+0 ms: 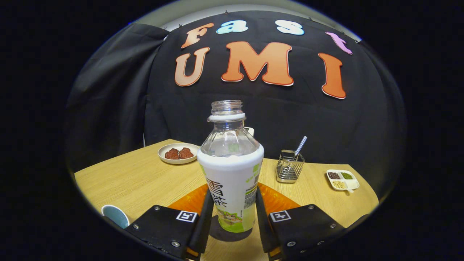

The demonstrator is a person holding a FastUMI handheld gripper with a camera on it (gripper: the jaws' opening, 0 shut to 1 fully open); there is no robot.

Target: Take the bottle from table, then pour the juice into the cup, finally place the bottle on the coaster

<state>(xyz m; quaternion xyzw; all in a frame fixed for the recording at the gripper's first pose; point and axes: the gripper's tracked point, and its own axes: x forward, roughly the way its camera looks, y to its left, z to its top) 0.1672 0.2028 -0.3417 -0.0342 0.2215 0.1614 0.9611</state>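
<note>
- The bottle (232, 170) stands upright on the bench (145, 177), right between the gripper's (232, 214) fingers, its base over a dark shadow on the wood.
- The gripper's two fingers flank the lower labelled part of the bottle, closed in against it on both sides. They look to be touching the wall, but whether they press hard cannot be told.
- The bottle has no cap. Its neck is open, so any tilt will spill.
- The clear upper part looks nearly empty. The sleeve hides the level below, so weight is a guess: probably light to middling.
- It looks like thin plastic, so the wall will likely give under a firm squeeze and could push liquid up. The printed sleeve looks smooth and may slip.
- Best hold, as I judge it: the straight labelled body, about where the fingers now sit or a little higher, below the shoulder. The tapered shoulder and neck would let it slide out.
- The cup (115, 215) sits at the bench's near edge, left of the left finger.
- An orange mat (192, 199), likely the coaster, lies just behind the fingers, partly hidden by them and the bottle.
</note>
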